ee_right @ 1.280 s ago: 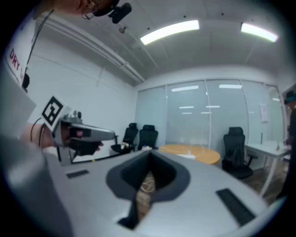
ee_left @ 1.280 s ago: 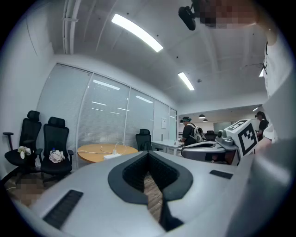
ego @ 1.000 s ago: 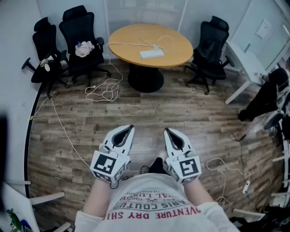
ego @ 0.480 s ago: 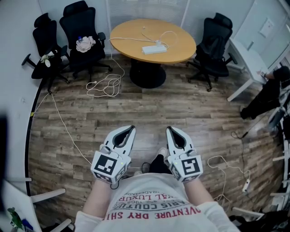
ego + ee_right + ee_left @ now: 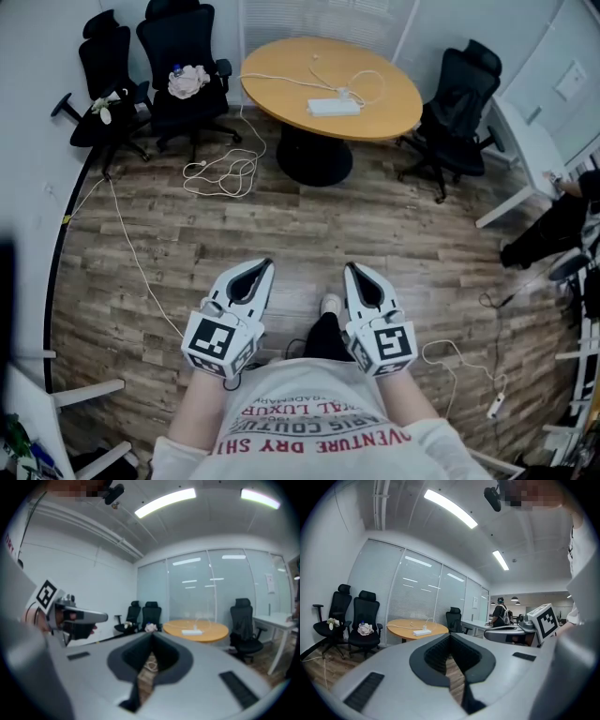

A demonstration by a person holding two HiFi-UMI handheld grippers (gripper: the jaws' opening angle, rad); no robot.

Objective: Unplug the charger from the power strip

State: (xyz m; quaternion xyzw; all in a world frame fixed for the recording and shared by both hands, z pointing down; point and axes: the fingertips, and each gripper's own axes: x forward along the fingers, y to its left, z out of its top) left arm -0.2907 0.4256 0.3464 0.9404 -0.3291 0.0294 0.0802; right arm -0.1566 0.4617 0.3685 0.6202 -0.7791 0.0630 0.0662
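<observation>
Nothing is done yet. The white rectangular power strip (image 5: pixel 335 107) lies on the far round wooden table (image 5: pixel 281 75), and its charger is too small to make out. The left gripper (image 5: pixel 265 264) and right gripper (image 5: pixel 349 269) hang near the body, jaws together and empty. The whole approach and pull remain.

Black chairs (image 5: pixel 178 56) on a wood floor (image 5: pixel 281 234)
A white cloth (image 5: pixel 188 81) is left on one seat beside the round counter (image 5: pixel 281 84).
</observation>
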